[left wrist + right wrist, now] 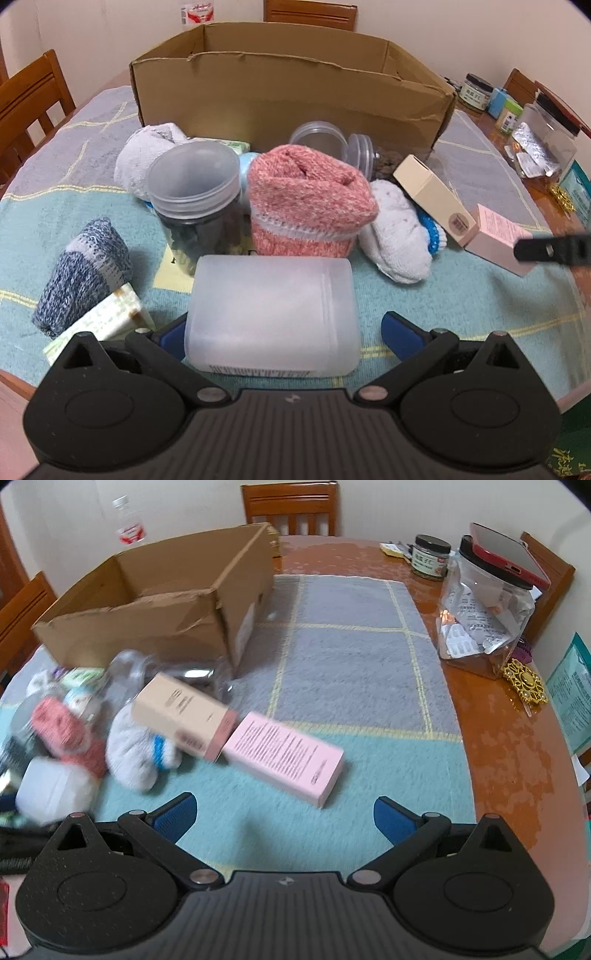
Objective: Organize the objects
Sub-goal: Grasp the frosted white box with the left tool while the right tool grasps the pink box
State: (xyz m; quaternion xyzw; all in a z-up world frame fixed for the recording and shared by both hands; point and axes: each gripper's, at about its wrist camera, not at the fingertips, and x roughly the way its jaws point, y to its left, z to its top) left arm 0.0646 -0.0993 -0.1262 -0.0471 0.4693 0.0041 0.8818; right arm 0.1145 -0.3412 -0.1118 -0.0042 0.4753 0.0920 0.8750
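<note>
Right under my left gripper [282,332] lies a frosted white plastic bottle [271,314] on its side, sitting between the spread blue pads; the jaws stand wide, and I can't quite tell whether the left pad touches the bottle's side, since the bottle hides it. Just behind it, a clear jar [194,199] stands upright with its mouth open, and beside that a rolled pink knitted sock [310,201]. To the left, a blue-and-white rolled sock [83,271] rests against a small pale patterned box [110,319]. A white sock [397,234] lies right of the pink one, with a beige carton [434,199] leaning over it and a pink carton [498,238] at its end.

Over on my right gripper [284,814], jaws wide open too, nothing between them, only the teal cloth [388,775] on the worktop [498,738]. The pink carton lies flat just ahead, nose to nose with the beige one. The cardboard box [291,99] stands open at the back of the pile. Off to the right on bare wood: a clear container [484,616] of papers and blister packs with a red phone [508,555] on top, a small dark-lidded jar [430,557], a gold ornament [524,681].
</note>
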